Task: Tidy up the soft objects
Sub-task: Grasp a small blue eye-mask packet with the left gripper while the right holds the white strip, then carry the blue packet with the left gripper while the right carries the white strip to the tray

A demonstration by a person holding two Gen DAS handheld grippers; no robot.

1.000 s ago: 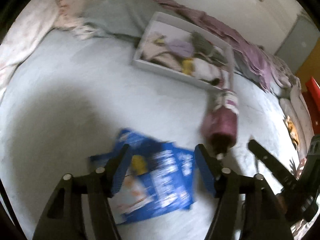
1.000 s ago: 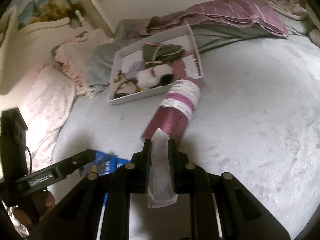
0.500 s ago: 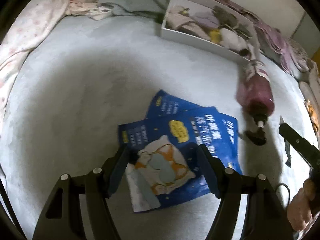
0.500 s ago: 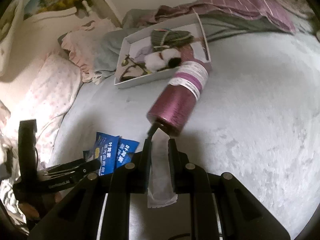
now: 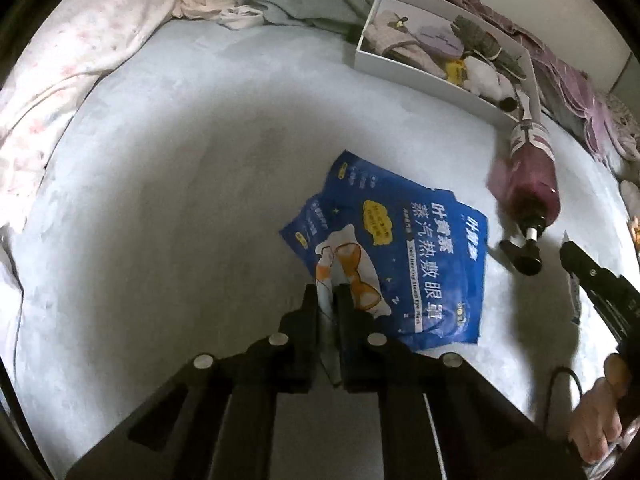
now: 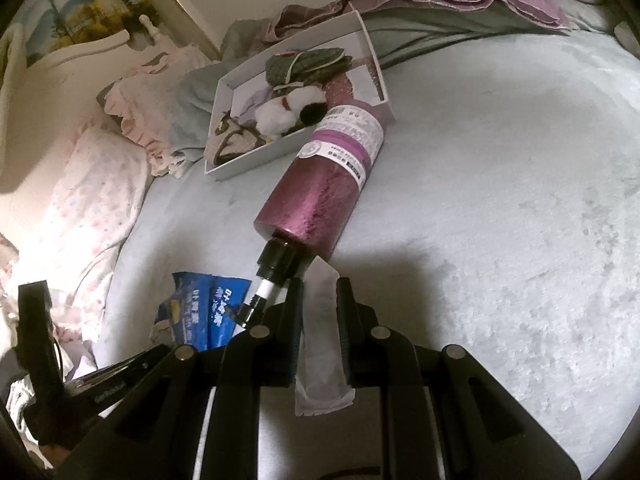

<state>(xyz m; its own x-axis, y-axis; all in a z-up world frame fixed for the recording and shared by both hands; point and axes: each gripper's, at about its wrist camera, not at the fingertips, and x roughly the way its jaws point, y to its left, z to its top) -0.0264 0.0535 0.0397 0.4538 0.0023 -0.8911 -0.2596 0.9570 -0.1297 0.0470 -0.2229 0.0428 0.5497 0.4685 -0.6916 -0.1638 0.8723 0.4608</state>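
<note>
Two blue eye-mask packets (image 5: 420,248) lie overlapped on the grey bedspread. My left gripper (image 5: 329,292) points down at them, its jaws closing tight on the near corner of the top packet, which is pinched between the pads. My right gripper (image 6: 320,284) is shut on a white sachet (image 6: 322,344) standing up between its fingers. It hovers just behind the black pump of a purple bottle (image 6: 320,192) lying on the bed. The blue packets (image 6: 204,308) show left of that pump. The right gripper's finger (image 5: 588,276) reaches into the left wrist view at the right edge.
A white box (image 5: 420,70) holding soft toys, a green cloth and other small items sits at the far side of the bed, also the white box (image 6: 256,160). Pink pillows (image 6: 92,200) and bunched blankets line the back. A hand (image 5: 596,416) shows at lower right.
My left gripper came down over the blue packets and its wide-open jaws shut on the top packet's corner. The right gripper sank closer to the purple bottle's pump, still holding the sachet.
</note>
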